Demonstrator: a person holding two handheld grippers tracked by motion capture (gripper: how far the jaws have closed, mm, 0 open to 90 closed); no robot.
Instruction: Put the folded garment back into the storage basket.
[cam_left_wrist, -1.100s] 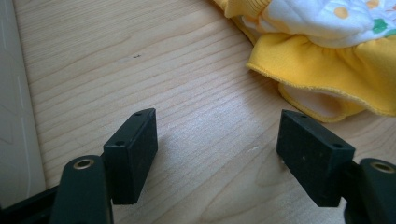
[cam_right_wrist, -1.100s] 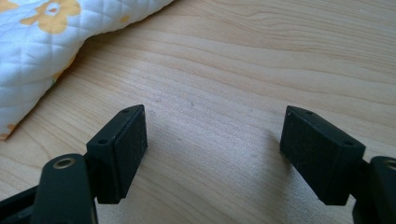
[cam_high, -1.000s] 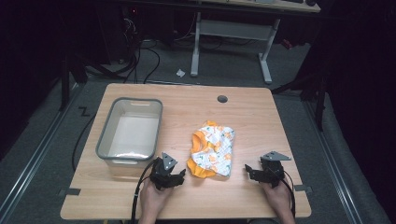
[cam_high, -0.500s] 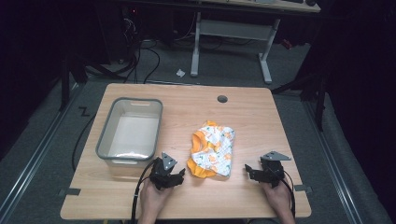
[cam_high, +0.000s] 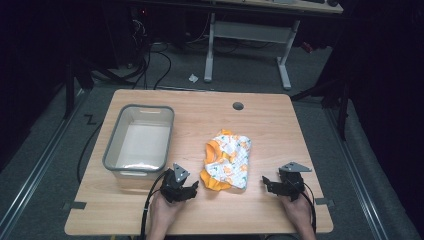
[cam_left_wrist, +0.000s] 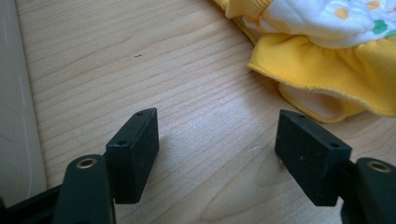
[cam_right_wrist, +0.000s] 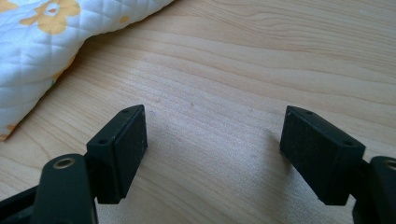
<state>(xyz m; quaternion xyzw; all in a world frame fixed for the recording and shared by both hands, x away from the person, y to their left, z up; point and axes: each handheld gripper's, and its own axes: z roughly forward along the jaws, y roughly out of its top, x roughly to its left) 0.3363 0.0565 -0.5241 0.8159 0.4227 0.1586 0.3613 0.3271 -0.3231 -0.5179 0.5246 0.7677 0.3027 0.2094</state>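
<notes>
A small quilted garment (cam_high: 227, 160), white with orange flowers and a yellow frill, lies crumpled on the wooden table (cam_high: 272, 130), right of centre. My left gripper (cam_high: 192, 188) rests on the table just left of the garment's near edge. Its jaws stand open over bare wood and have just been opening slightly. In the left gripper view the yellow frill (cam_left_wrist: 327, 70) lies ahead and to the right of the left gripper (cam_left_wrist: 229, 149), apart from it. My right gripper (cam_high: 268, 184) sits to the garment's right, open, with bare wood between its jaws (cam_right_wrist: 215, 149). The quilted cloth (cam_right_wrist: 46, 42) is at the upper left there.
A grey-rimmed clear plastic bin (cam_high: 112, 150) stands on the table's left half, just behind the left gripper. A round cable hole (cam_high: 238, 106) is near the far edge. Beyond the table, a desk frame (cam_high: 247, 30) and cables lie on the dark floor.
</notes>
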